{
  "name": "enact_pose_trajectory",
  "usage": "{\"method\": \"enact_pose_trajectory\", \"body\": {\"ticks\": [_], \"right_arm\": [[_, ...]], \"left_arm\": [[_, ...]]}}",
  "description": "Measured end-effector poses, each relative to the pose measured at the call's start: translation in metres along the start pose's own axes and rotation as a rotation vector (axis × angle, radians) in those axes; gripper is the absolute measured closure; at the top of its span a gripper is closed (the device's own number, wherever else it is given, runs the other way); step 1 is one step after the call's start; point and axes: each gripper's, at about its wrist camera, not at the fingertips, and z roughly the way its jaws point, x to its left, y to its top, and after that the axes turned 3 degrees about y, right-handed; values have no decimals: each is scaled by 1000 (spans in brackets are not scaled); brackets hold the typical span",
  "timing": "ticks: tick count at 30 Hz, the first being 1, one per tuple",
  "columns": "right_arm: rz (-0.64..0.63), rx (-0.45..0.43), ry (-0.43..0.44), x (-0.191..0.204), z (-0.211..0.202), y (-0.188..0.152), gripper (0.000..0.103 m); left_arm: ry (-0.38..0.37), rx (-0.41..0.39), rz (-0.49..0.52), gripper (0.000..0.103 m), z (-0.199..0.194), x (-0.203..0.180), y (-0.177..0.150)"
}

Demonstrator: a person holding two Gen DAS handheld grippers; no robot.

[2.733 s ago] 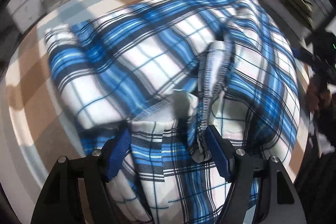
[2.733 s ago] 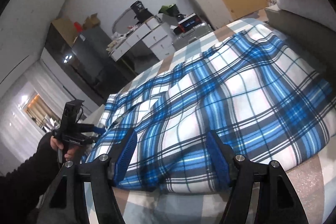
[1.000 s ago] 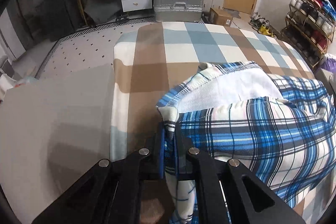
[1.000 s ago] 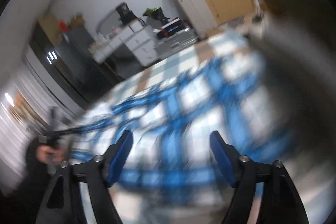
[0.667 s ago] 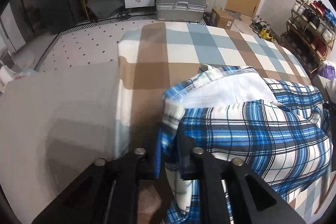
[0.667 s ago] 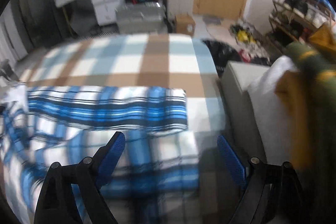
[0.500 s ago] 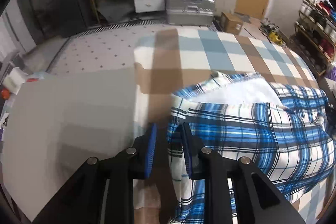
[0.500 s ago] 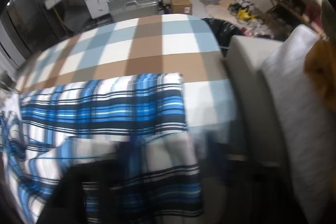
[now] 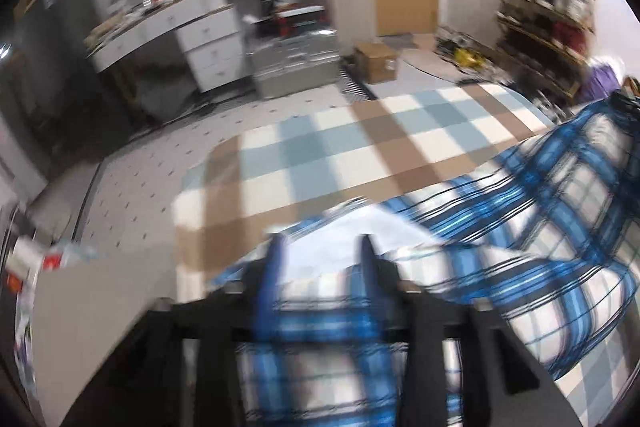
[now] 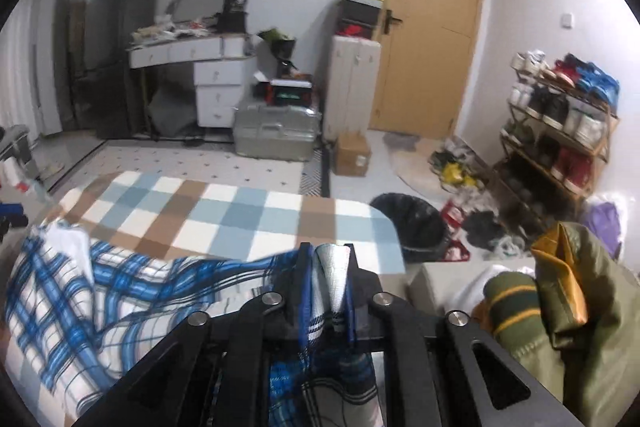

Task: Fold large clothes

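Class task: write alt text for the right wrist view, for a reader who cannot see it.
The right hand-held gripper pinches a fold of blue plaid garment above a checked bed cover. Behind stand a silver case and a wooden door.

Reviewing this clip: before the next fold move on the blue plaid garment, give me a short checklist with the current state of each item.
1. Right hand-held gripper holds the plaid garment: ok, a bunch of cloth is pinched between the pads, though the jaws are easing open.
2. Left hand-held gripper has let go: cannot tell for certain; its jaws are opening, cloth lies between them and the view is blurred.
3. Garment lies flat: not ok, it is bunched and stretched toward the right gripper.
4. Checked bedcover beyond the garment is free for laying cloth down: ok.
5. Green-and-yellow clothes pile is apart from the garment: ok.
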Motion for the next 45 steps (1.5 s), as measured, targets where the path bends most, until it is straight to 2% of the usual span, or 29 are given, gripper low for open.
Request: {"method": "enact_pose_trajectory", "body": {"ticks": [3,4,6,8,9,12,14,17,19,20,21,24,26,29,32,34,36,38,39,41,43,45], "right_arm": [[-20,152,-75,-4,42,-17,86],[-14,178,-86,-8,48,-23,86],[-1,232,-109,-17,63,-34,86],[48,259,-135,-30,67,-39,94],[84,253,-128,-35,65,-40,98],[125,185,-84,-45,38,-40,98],[95,130,-71,-42,19,-37,99],[63,91,-55,-36,1,-33,100],[67,61,-40,-35,-9,-29,100],[65,35,-39,-34,-16,-26,100],[59,5,-47,-32,-22,-23,100],[53,-71,-70,-31,-34,-14,103],[71,-121,-78,-34,-45,-5,103],[98,-128,-73,-39,-48,3,103],[86,-47,-14,-33,-34,5,103],[57,2,55,-22,-22,1,99],[28,72,178,-7,-4,-2,99],[-27,145,293,12,14,-5,86],[-84,194,319,28,26,-8,71],[-158,269,348,47,44,-13,58],[-247,348,428,72,58,-22,58],[-363,377,501,94,59,-30,59]], "left_arm": [[-47,29,92,47,17,-25,9],[-42,28,113,47,20,-32,11],[-95,56,185,47,29,-46,13],[-147,117,269,47,40,-63,15],[-159,135,302,47,43,-70,15],[-157,161,432,47,54,-93,14],[-175,190,515,47,63,-106,9],[-168,262,574,47,79,-114,0],[-172,260,575,57,78,-115,-3],[-190,261,572,79,74,-116,-3],[-186,261,574,95,71,-117,-3],[-150,277,573,101,65,-117,-6],[-101,251,598,102,55,-117,-8],[-33,225,607,102,49,-113,-7],[-4,160,550,102,34,-104,5],[13,101,518,102,22,-101,14],[58,35,501,102,8,-102,19],[84,-6,505,102,-1,-104,20],[79,-14,503,102,-5,-104,20],[81,-40,489,102,-16,-102,15],[39,-75,435,102,-35,-95,6],[0,-99,399,102,-50,-89,-3]]}}
